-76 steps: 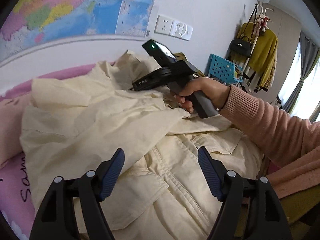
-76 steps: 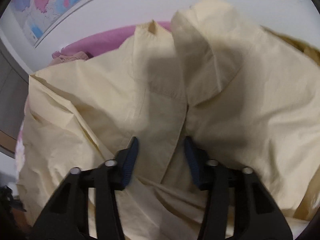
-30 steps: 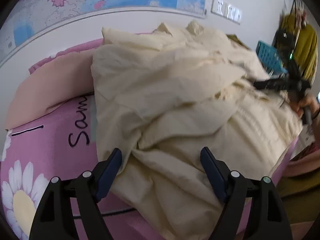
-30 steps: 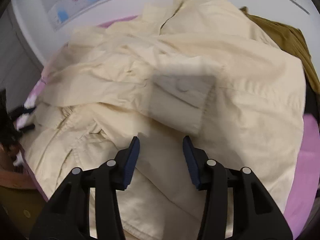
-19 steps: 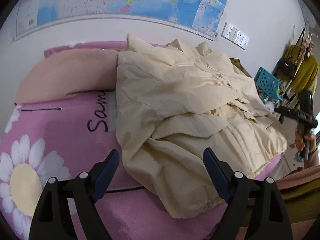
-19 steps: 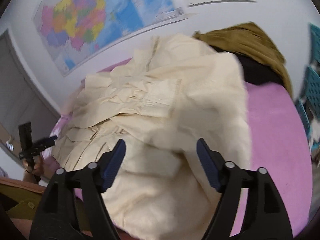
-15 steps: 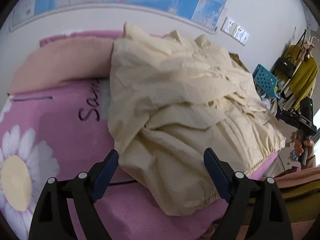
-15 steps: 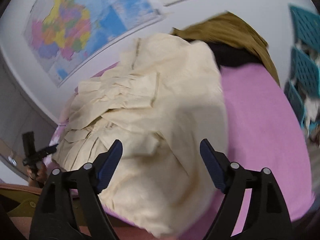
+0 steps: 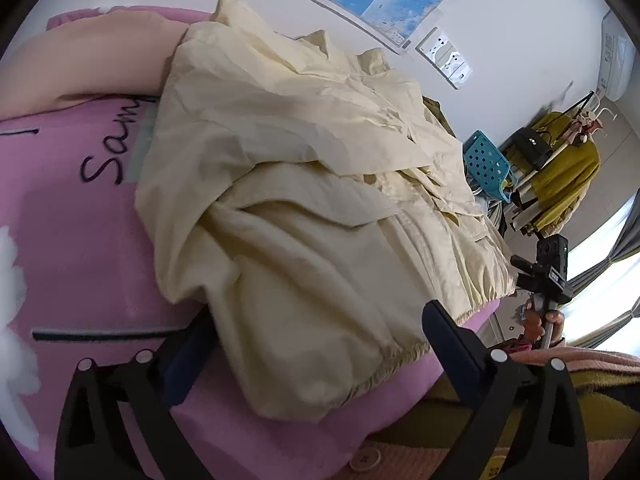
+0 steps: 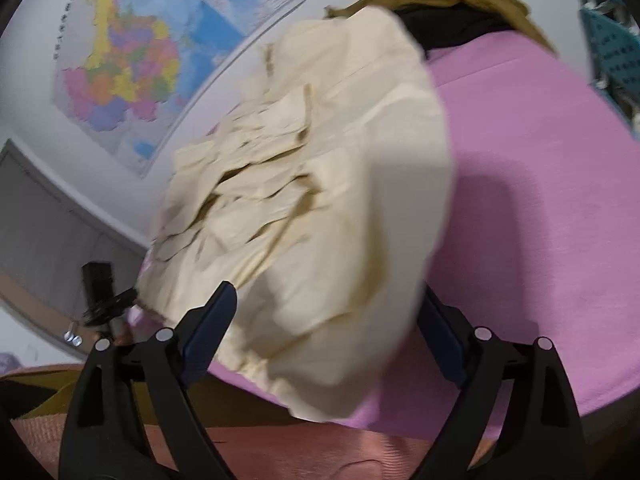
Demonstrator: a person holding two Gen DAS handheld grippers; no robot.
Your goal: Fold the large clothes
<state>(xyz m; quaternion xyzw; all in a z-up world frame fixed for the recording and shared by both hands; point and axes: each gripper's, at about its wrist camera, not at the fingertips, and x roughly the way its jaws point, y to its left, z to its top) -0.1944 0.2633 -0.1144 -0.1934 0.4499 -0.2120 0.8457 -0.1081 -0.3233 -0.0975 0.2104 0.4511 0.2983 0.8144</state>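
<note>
A large cream jacket (image 9: 312, 184) lies crumpled on the pink bed sheet (image 9: 72, 248), its elastic hem at the near edge. My left gripper (image 9: 316, 332) is open and empty, its jaws straddling the hem's near left corner. The jacket also shows in the right wrist view (image 10: 320, 184), blurred. My right gripper (image 10: 332, 328) is open and empty over the hem's near right corner. The right gripper shows in the left wrist view (image 9: 548, 272), held off the bed's right side. The left gripper shows in the right wrist view (image 10: 104, 288) at far left.
A peach pillow (image 9: 88, 60) lies at the head of the bed. An olive and black garment (image 10: 452, 4) lies beyond the jacket. A blue basket (image 9: 486, 164) and a coat rack with a mustard coat (image 9: 560, 176) stand to the right. A map (image 10: 132, 60) hangs on the wall.
Both grippers have pulled back from the jacket's middle and dropped to its near hem corners. The right gripper opened wider. The jacket lies as before.
</note>
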